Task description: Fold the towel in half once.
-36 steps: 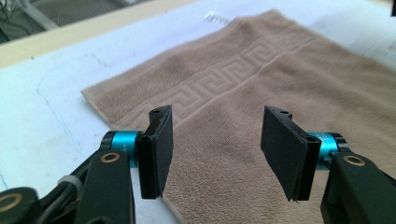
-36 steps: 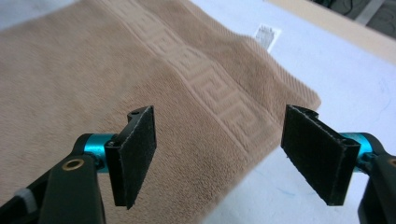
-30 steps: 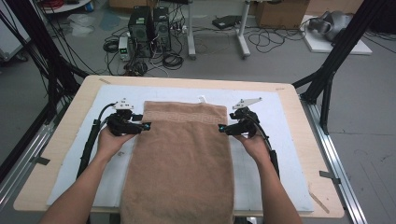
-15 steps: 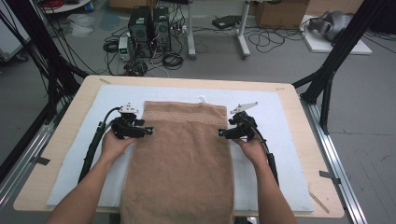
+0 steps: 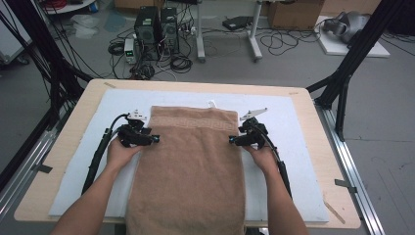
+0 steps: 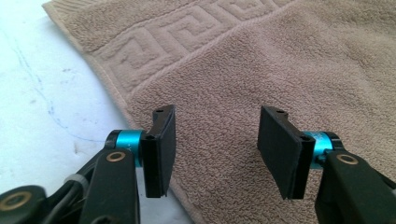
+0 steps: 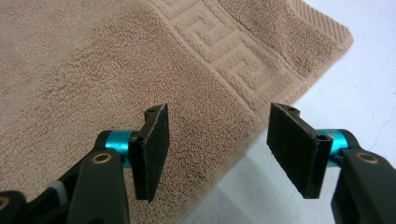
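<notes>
**Both grippers narrowing at the towel's side edges**

Since a second ago both hands barely shifted; the change is in the jaws, which have just been closing on both sides. The towel (image 5: 191, 166) lies flat on the white mat (image 5: 303, 161), patterned band at the far end, near end hanging over the table (image 5: 58, 147) front. Left gripper (image 6: 212, 140) straddles the towel's left edge, right gripper (image 7: 217, 144) the right edge; both are about half open, pads not pressing, nothing held. Likely a pinch of both edges is coming, a fold or lift after. Floor beyond has cables and computer boxes (image 5: 156, 24).
</notes>
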A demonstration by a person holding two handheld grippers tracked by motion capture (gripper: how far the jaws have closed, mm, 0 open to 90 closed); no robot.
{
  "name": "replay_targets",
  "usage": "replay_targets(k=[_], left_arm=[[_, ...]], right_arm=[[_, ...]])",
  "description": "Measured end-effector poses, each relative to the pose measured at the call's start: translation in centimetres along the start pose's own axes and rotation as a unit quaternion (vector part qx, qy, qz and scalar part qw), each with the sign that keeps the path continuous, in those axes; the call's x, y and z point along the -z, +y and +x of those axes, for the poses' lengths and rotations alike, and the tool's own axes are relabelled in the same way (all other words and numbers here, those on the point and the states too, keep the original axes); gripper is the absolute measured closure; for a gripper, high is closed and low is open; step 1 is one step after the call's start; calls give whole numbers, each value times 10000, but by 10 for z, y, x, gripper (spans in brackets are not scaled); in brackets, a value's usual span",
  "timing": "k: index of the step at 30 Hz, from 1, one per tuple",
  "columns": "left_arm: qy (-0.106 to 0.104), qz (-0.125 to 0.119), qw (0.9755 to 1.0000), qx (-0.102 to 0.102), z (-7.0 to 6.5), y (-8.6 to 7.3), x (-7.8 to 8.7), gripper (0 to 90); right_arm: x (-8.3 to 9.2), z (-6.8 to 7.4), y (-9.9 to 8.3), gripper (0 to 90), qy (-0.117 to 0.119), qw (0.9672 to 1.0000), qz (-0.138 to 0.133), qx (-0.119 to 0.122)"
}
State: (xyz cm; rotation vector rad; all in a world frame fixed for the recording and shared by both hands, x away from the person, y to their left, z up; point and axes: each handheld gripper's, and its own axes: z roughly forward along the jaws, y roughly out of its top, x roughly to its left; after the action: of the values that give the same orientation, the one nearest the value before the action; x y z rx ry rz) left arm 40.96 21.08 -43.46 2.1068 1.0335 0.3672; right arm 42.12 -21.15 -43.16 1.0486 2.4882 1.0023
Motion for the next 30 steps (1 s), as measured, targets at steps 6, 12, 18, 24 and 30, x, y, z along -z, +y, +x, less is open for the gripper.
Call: replay_targets(k=[6, 12, 18, 24, 30], left_arm=[[96, 119, 9999, -1, 3, -1, 0, 486], [196, 200, 9996, -97, 1, -2, -2, 500], [266, 240, 9991, -243, -2, -1, -3, 560], [238, 259, 9991, -253, -4, 0, -3, 646], [184, 261, 9992, -246, -5, 0, -3, 753]], right_arm=[[-4, 0, -1, 438, -53, 9999, 85, -32], [-7, 2, -1, 480, -36, 9999, 163, -39], [-8, 3, -1, 567, 28, 9998, 162, -72], [-7, 4, 0, 684, 154, 9996, 182, -151], [-8, 5, 0, 777, 243, 9993, 193, -194]])
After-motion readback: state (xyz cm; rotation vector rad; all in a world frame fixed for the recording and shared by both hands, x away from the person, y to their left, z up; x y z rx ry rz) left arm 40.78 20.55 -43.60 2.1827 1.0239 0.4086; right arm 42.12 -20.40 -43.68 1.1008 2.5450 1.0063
